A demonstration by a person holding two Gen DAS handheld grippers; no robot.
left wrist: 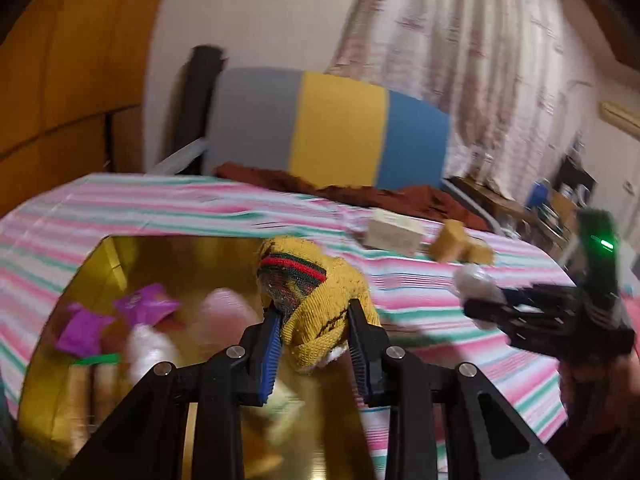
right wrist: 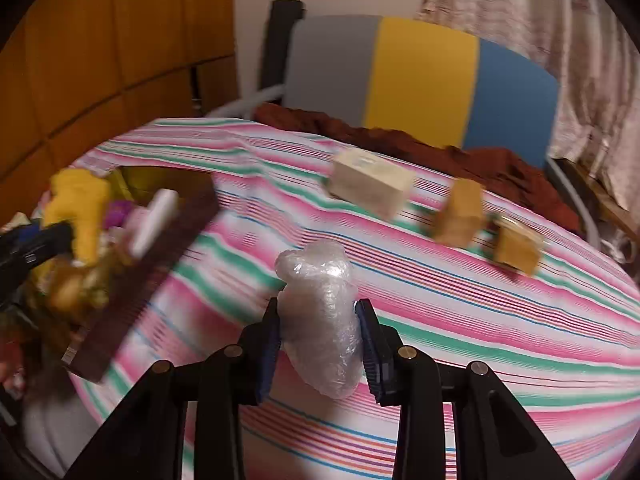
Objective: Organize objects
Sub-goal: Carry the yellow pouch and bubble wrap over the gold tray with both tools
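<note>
My left gripper (left wrist: 314, 312) is shut on a yellow knitted sock (left wrist: 316, 292) with a red and green band, held above the gold-lined box (left wrist: 96, 264). Inside that box lie purple packets (left wrist: 146, 304) and pale blurred items. My right gripper (right wrist: 318, 312) is shut on a bundle of clear plastic wrap (right wrist: 320, 312), held over the striped cloth (right wrist: 480, 320). In the left wrist view the right gripper (left wrist: 476, 300) with its plastic bundle (left wrist: 474, 278) shows at the right. In the right wrist view the box (right wrist: 160, 264) sits at the left, dark brown outside, with the yellow sock (right wrist: 82, 208) over it.
On the cloth behind lie a cream block (right wrist: 370, 188) and two tan blocks (right wrist: 460, 212) (right wrist: 518, 250). A dark red fabric (right wrist: 400, 136) lies at the far edge before a grey, yellow and blue headboard (right wrist: 420, 80). A wooden wardrobe (right wrist: 100, 40) stands left, curtains (right wrist: 540, 12) right.
</note>
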